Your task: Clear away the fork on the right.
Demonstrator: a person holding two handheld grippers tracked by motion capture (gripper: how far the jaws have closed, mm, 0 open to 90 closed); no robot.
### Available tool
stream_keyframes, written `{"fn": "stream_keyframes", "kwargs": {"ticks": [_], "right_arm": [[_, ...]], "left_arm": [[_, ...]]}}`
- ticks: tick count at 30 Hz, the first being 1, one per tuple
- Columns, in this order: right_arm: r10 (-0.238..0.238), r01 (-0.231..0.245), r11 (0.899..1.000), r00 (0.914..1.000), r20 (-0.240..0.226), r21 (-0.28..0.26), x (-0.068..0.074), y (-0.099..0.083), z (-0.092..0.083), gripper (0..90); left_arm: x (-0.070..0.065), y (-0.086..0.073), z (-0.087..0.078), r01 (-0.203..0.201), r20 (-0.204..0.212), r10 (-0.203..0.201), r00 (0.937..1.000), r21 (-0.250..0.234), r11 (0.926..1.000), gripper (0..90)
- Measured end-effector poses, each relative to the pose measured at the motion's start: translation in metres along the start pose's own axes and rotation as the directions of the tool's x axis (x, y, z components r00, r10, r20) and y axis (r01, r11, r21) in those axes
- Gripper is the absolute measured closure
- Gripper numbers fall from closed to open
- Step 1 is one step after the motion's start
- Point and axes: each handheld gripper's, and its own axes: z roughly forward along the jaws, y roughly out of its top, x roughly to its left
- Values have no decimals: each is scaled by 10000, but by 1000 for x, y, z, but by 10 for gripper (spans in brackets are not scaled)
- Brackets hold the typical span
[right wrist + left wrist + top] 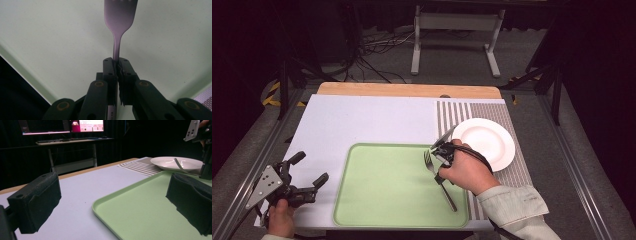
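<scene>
Fork [438, 176] pinched at its neck by the right gripper [443, 151].
Its long axis ran along the jaws, tines leading over the green tray [377, 200]; the left gripper [307, 175], spread wide, sat well apart.

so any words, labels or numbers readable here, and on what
None can be read.
Monitor screens behind the table: there is text on them, but it is too small and blurred to read.
Fork, plate, tray, striped mat: no print visible.
</scene>
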Motion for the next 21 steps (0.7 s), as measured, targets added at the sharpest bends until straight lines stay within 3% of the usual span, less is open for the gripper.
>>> {"fn": "stream_keyframes", "kwargs": {"ticks": [21], "right_arm": [[481, -481, 9972, 9988, 21, 574, -4, 3, 26, 857]], "left_arm": [[0, 0, 0, -6, -6, 6, 10000, -7, 10000, 4]]}}
